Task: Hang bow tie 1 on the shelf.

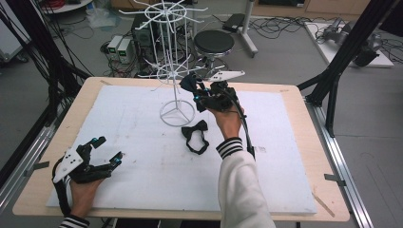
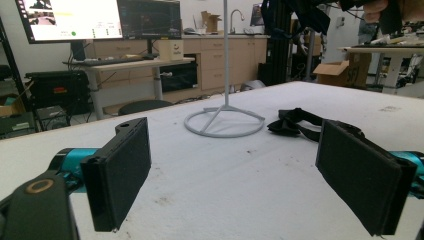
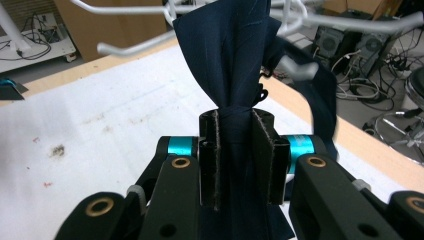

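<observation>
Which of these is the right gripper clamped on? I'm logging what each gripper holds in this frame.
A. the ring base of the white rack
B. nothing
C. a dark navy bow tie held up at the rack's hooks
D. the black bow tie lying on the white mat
C: in the right gripper view the right gripper has its jaws pinched on the dark navy bow tie, up by the white wire rack.

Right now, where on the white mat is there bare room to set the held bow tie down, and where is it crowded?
The mat lies bare between the left gripper and the black bow tie. Its right half, from the sleeve to the table's right edge, is bare too. It is crowded at the back centre: the white rack, the right gripper and its navy bow tie.
</observation>
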Action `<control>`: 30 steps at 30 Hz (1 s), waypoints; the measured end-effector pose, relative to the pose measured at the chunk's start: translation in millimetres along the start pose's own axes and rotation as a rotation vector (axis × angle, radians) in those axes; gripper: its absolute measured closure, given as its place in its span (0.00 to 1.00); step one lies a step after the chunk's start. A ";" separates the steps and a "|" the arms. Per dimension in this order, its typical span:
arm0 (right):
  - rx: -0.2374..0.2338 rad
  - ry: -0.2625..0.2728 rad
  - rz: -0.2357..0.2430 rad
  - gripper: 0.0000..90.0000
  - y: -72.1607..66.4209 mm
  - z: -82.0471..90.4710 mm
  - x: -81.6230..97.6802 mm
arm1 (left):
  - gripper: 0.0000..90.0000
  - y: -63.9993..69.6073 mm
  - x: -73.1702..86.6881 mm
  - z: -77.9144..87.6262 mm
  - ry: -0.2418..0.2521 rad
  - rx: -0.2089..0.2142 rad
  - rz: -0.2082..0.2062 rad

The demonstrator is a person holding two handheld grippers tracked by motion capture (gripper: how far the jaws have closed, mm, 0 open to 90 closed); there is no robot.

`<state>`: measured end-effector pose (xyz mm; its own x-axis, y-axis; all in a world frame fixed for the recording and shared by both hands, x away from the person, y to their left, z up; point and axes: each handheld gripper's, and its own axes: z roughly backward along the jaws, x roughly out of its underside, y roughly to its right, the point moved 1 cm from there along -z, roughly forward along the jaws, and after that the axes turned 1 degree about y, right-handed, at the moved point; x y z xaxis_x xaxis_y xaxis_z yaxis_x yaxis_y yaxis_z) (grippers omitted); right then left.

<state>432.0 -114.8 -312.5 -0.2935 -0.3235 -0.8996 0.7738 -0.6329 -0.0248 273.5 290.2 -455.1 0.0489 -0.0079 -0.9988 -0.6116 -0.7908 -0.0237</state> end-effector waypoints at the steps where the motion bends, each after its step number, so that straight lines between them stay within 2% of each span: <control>1: -0.001 -0.006 -0.008 0.84 1.0 0.5 2.6 | 0.17 -0.1 0.0 0.0 -0.001 0.000 0.000; 6: -0.003 0.002 -0.018 0.83 5.6 3.5 8.8 | 0.17 -0.1 0.0 0.0 -0.002 -0.002 -0.001; 11: -0.010 -0.002 -0.003 0.79 6.4 5.0 9.1 | 0.17 0.0 -0.1 0.0 -0.003 -0.002 -0.002; 12: -0.008 -0.004 -0.002 0.72 6.3 5.0 9.3 | 0.17 0.2 -0.1 0.0 -0.002 -0.001 -0.001; 14: 0.005 0.001 -0.010 0.48 6.5 3.5 9.4 | 0.17 0.4 0.0 0.0 -0.003 -0.001 0.001; 16: 0.002 0.007 -0.019 0.29 6.6 3.4 9.2 | 0.17 0.1 0.0 -0.1 -0.001 -0.002 0.000; 17: 0.025 0.010 -0.012 0.17 5.2 4.0 9.4 | 0.17 0.1 0.0 0.0 -0.001 -0.002 -0.001; 18: 0.050 0.009 -0.004 0.11 3.9 4.3 9.6 | 0.17 0.1 -0.1 0.1 -0.003 -0.001 -0.001; 19: 0.062 0.004 0.010 0.11 3.4 5.4 9.8 | 0.17 0.1 -0.1 0.1 -0.003 -0.002 -0.001; 21: 0.046 0.004 0.017 0.11 2.5 9.1 10.6 | 0.17 -0.1 -0.1 0.1 -0.003 -0.001 0.001; 23: 0.041 0.024 0.019 0.03 1.3 13.6 12.0 | 0.17 -0.4 0.0 0.3 -0.004 -0.002 0.003; 30: 0.038 0.023 0.017 0.02 4.5 25.3 17.4 | 0.17 -0.8 0.0 0.2 -0.001 -0.002 0.010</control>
<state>416.2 -141.0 -317.2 -0.2670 -0.3184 -0.9096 0.7563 -0.6541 0.0069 273.8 291.0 -455.1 0.0421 -0.0147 -0.9990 -0.6101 -0.7922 -0.0140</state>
